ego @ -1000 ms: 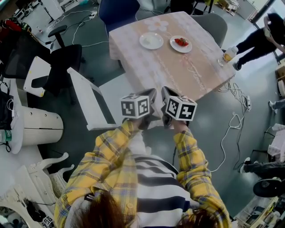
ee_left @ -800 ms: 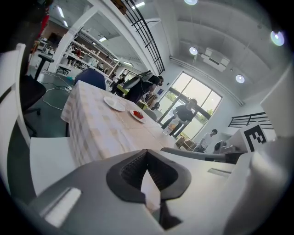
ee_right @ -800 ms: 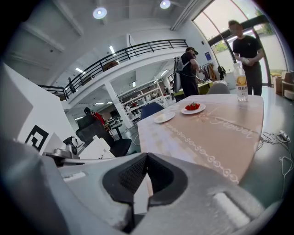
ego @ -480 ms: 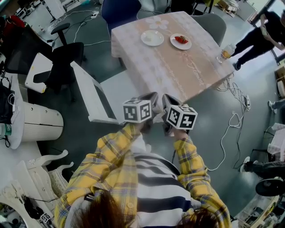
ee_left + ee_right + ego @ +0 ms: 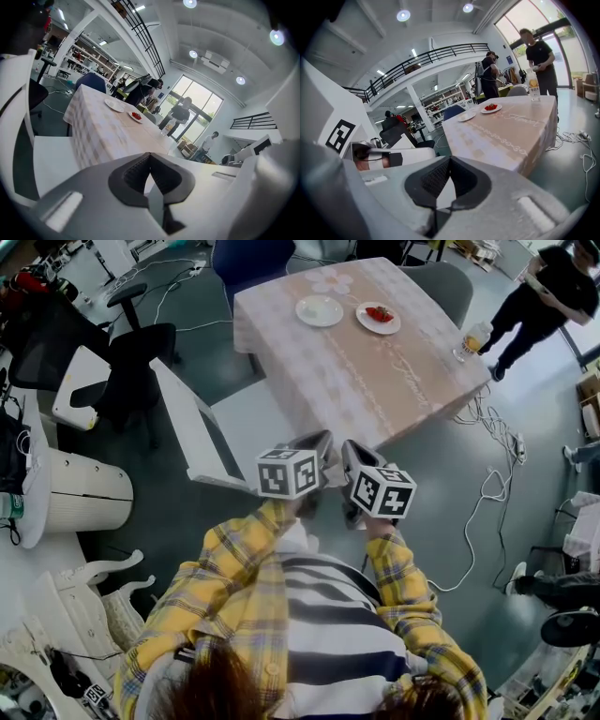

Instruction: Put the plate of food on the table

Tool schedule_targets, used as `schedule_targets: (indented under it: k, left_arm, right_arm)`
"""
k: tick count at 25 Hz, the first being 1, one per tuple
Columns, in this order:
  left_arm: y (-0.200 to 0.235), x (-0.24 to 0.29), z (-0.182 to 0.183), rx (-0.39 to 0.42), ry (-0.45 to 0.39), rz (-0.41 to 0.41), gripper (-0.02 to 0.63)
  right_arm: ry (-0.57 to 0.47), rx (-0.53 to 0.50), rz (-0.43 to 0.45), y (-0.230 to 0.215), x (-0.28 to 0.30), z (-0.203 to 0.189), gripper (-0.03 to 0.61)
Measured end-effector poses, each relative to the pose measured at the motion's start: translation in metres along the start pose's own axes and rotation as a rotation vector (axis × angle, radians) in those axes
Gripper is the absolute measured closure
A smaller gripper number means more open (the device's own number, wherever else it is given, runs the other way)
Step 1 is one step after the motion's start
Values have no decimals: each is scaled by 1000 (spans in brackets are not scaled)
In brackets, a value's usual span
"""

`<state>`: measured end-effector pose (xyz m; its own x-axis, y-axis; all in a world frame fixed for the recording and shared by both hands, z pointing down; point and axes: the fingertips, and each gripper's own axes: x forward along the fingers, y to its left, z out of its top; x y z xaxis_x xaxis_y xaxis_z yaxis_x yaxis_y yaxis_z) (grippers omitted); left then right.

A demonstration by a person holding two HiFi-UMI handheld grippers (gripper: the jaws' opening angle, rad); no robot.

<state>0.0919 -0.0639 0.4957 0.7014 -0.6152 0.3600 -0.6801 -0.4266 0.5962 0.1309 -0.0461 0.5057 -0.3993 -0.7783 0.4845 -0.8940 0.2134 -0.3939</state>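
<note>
Left tongs (image 5: 317, 444) and right tongs (image 5: 354, 451) were both clenched, tips together, with nothing between them. Each gripper view showed the pads meeting at the tip and holding no item. The two were held side by side, close to one another, just short of the near edge of the worktop (image 5: 375, 390). The sleeves (image 5: 220, 582) behind them were yellow plaid.

The worktop carried a pale checked cloth. The plate of food (image 5: 378, 317), white with a red portion on it, rested on the worktop near the far edge, well apart from both tongs. An empty plate (image 5: 319, 310) lay just beside it, toward the far left corner, and the two were not touching. A bottle (image 5: 472, 339) stood upright at the right corner.

A person in black (image 5: 544, 292) stood on the floor beyond that corner. A white chair (image 5: 192, 437) stood along the left edge, with a black office chair (image 5: 131, 357) farther out. Cable (image 5: 487, 493) lay on the floor off the right edge.
</note>
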Motion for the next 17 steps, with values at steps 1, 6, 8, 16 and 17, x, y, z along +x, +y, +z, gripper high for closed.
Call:
schedule_targets:
  k: [1, 6, 8, 16, 17]
  left_arm:
    - [0, -2, -1, -1, 0, -1, 611]
    - [-1, -13, -7, 4, 0, -5, 611]
    - [0, -15, -11, 4, 6, -5, 611]
    - [5, -16, -14, -25, 10, -9, 611]
    - [6, -16, -14, -24, 11, -11, 611]
  right_arm:
    - [-1, -3, 2, 2, -3, -2, 580]
    - [-11, -14, 3, 10, -15, -10, 580]
    - [-16, 1, -4, 10, -17, -12, 580]
    - [-33, 17, -12, 13, -19, -9, 580]
    - [-34, 16, -13, 13, -19, -9, 580]
